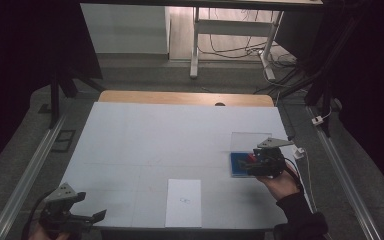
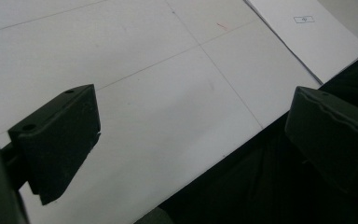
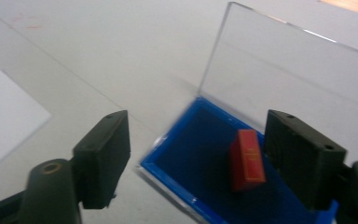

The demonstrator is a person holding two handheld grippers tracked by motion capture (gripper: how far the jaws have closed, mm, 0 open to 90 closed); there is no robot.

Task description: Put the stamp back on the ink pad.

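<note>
Left tool (image 1: 99,216): I see it low at the near left corner of the table (image 1: 145,145), jaws standing wide apart with nothing between them; in the left gripper view they frame bare white surface and the table's near edge.
Paper sheet (image 1: 183,202): lies flat near the front edge, between my two hands, closer to the left tool than the box is; a small printed mark sits near its middle.
Blue box (image 1: 240,165): rests on the right part of the table, its clear lid (image 3: 284,70) standing open and upright along the far side.
Red block (image 3: 247,161): inside the blue box, resting on the blue lining, leaning a little rather than lying square; its long axis runs roughly away from the camera in the right gripper view, along the line of the jaws.
Right tool (image 3: 198,161): hovers right over the box, jaws apart and gripping nothing; the block is just inside the right-hand jaw, and I cannot tell whether the pad touches it.
Key relation: the block lies straight ahead of and below the right tool, off-centre toward its right-hand jaw, so I judge any re-grasp needs a small sideways shift to centre it.
Nearer hand: the right, by far; the left is well apart from the box.
</note>
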